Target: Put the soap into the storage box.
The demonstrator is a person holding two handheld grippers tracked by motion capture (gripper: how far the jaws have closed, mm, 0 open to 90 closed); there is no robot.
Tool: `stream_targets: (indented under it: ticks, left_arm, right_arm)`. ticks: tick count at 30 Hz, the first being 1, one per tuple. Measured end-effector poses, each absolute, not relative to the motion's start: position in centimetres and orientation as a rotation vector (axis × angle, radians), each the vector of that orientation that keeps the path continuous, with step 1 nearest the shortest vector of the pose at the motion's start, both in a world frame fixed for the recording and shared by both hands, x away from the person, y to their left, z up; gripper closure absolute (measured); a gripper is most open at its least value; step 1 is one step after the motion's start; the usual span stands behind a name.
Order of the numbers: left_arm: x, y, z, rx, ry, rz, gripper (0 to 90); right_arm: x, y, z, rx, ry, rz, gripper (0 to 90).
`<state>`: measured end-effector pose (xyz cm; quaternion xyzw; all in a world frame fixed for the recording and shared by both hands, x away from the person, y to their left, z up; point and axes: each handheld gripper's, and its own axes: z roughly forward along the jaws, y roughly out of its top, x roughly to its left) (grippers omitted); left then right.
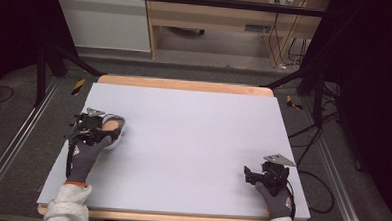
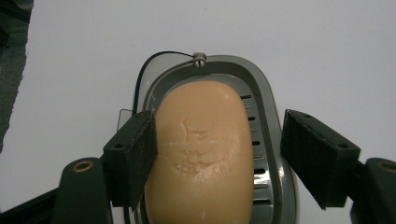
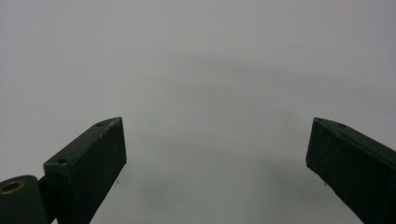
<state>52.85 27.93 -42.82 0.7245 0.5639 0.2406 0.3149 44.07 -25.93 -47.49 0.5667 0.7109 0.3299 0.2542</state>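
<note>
One peach-coloured soap bar [image 2: 201,154] lies in one grey slotted soap dish [image 2: 268,126] at the left side of the pale table [image 1: 193,135]. Two grippers are in play. The left gripper [image 2: 217,158] straddles the soap with jaws spread, one pad touching its side, the other standing apart over the dish. The right gripper [image 3: 215,163] hangs wide open above bare tabletop. From the high view the dish [image 1: 119,132] is small beside the left gripper [image 1: 108,131]; the right gripper [image 1: 249,174] sits near the table's front right.
</note>
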Motion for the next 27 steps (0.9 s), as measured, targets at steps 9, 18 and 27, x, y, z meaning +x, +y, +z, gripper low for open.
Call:
stream_targets:
  ticks: [9, 18, 27]
  left_arm:
    - [52.5, 27.6, -42.1, 1.903, 1.427, 0.613, 26.6]
    - [50.7, 26.4, -40.6, 1.878, 1.292, 0.579, 27.8]
    - [48.7, 24.5, -41.1, 1.922, 1.198, 0.548, 28.8]
  right_arm:
    - [44.1, -26.0, -47.5, 1.538, 1.931, 0.898, 5.2]
    - [44.0, -26.1, -47.4, 1.542, 1.92, 0.895, 5.3]
    - [43.9, -26.2, -47.4, 1.551, 1.912, 0.896, 5.3]
